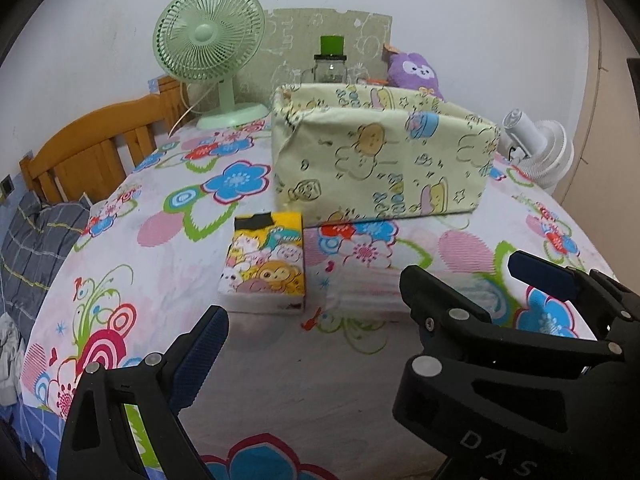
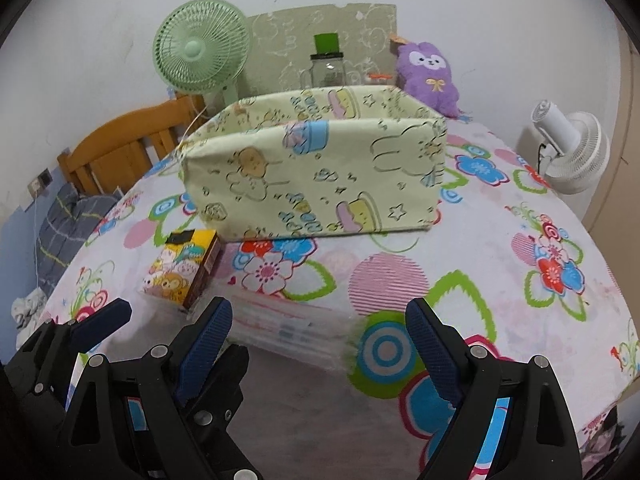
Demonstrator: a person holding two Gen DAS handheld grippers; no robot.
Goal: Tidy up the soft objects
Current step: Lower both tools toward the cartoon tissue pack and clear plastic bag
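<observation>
A pale yellow fabric storage bin (image 1: 380,160) with cartoon prints stands open-topped on the flowered bedsheet; it also shows in the right wrist view (image 2: 316,176). A yellow tissue pack (image 1: 264,264) lies in front of its left corner, also in the right wrist view (image 2: 184,272). A clear-wrapped flat pack (image 1: 360,292) lies beside it, right before the right gripper (image 2: 288,328). A purple plush (image 1: 416,74) sits behind the bin, also in the right wrist view (image 2: 430,76). My left gripper (image 1: 312,312) is open and empty. My right gripper (image 2: 320,320) is open and empty, beside the left gripper.
A green desk fan (image 1: 210,48) stands at the back left, a glass jar (image 1: 330,66) with a green lid behind the bin, a white fan (image 2: 572,152) off the right side. A wooden headboard (image 1: 92,152) and a grey checked pillow (image 1: 36,240) lie left.
</observation>
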